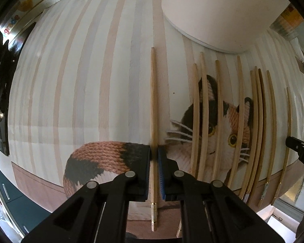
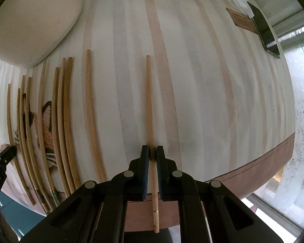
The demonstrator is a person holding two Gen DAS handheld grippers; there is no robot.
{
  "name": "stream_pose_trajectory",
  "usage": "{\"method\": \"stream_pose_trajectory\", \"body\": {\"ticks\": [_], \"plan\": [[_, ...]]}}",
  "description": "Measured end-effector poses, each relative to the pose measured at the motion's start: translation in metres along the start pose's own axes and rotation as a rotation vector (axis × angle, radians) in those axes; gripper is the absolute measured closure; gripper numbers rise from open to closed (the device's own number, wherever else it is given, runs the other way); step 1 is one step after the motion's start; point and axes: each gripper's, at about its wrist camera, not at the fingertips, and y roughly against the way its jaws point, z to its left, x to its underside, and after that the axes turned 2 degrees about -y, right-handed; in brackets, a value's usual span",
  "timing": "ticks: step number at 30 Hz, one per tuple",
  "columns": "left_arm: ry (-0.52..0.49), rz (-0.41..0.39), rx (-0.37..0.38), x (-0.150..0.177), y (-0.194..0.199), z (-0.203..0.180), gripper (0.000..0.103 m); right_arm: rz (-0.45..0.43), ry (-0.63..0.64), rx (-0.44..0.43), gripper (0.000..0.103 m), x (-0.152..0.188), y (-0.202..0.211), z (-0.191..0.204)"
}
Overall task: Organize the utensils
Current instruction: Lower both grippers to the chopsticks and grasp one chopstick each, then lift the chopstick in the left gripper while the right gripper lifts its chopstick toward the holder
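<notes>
Each gripper's jaws are clamped on one chopstick lying on the striped table: left gripper (image 1: 154,151) on its chopstick (image 1: 153,101), right gripper (image 2: 152,151) on another chopstick (image 2: 150,101), apparently to pair them, apart from the loose row (image 1: 241,121).

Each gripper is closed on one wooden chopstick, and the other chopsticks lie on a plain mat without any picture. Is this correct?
Not fully. The mat is striped and carries a knitted cat picture, as the left wrist view shows. The rest holds: left gripper and right gripper each clamp one chopstick.

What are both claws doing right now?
Left claw: closed on a chopstick.
Right claw: closed on a single chopstick.
</notes>
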Motion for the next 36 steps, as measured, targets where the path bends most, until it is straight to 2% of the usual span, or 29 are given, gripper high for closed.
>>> {"method": "stream_pose_trajectory", "body": {"ticks": [3, 7, 11, 17, 20, 27, 32, 36], "plan": [[0.015, -0.019, -0.049, 0.003, 0.003, -0.005, 0.098, -0.024, 0.004, -0.003, 0.096, 0.001, 0.001, 0.003], [0.071, -0.103, -0.11, 0.006, 0.029, 0.003, 0.098, -0.054, -0.009, -0.065, 0.096, 0.005, 0.014, 0.005], [0.154, -0.204, -0.146, 0.005, 0.073, 0.016, 0.098, -0.124, 0.012, -0.119, 0.096, 0.001, 0.045, 0.009], [0.235, -0.378, -0.153, -0.002, 0.145, 0.03, 0.099, -0.278, 0.037, -0.173, 0.096, -0.008, 0.109, 0.015], [0.271, -0.47, -0.125, -0.004, 0.184, 0.038, 0.099, -0.36, 0.016, -0.218, 0.096, -0.015, 0.145, 0.009], [0.345, -0.685, 0.002, -0.026, 0.279, 0.04, 0.098, -0.606, -0.036, -0.364, 0.096, -0.041, 0.255, -0.007], [0.376, -0.769, 0.075, -0.057, 0.316, 0.046, 0.098, -0.715, -0.046, -0.438, 0.096, -0.081, 0.301, -0.002], [0.403, -0.795, 0.127, -0.089, 0.323, 0.05, 0.098, -0.791, -0.057, -0.47, 0.096, -0.116, 0.324, 0.012]]}}
